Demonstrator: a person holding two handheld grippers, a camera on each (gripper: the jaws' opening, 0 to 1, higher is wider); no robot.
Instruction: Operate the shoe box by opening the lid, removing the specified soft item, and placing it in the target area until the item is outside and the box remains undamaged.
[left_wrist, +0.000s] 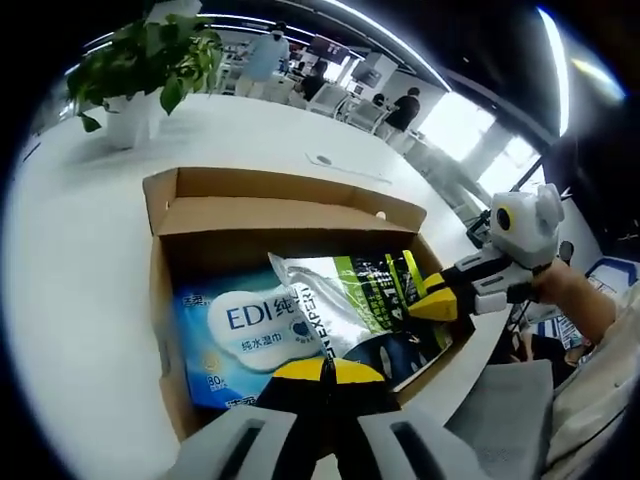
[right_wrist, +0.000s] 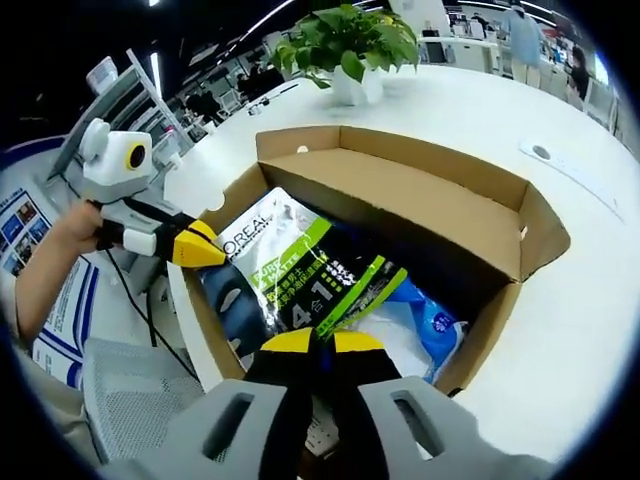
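An open cardboard shoe box (left_wrist: 160, 290) (right_wrist: 500, 225) lies on a white table with its lid flap (left_wrist: 290, 215) folded back. Inside is a blue pack of wet wipes (left_wrist: 235, 340) (right_wrist: 430, 325). Over it lies a silver, green and black soft pouch (left_wrist: 350, 295) (right_wrist: 290, 265), tilted up. My left gripper (left_wrist: 325, 368) (right_wrist: 200, 250) is shut on the pouch's side edge. The right gripper (right_wrist: 320, 345) (left_wrist: 435, 300) is shut on its black end.
A potted plant (left_wrist: 145, 60) (right_wrist: 350, 45) stands on the table (left_wrist: 70, 300) (right_wrist: 590, 300) beyond the box. A round cable port (left_wrist: 322, 160) (right_wrist: 541, 152) sits in the tabletop. A grey chair (right_wrist: 130, 400) (left_wrist: 510, 410) stands by the table edge. People sit far behind.
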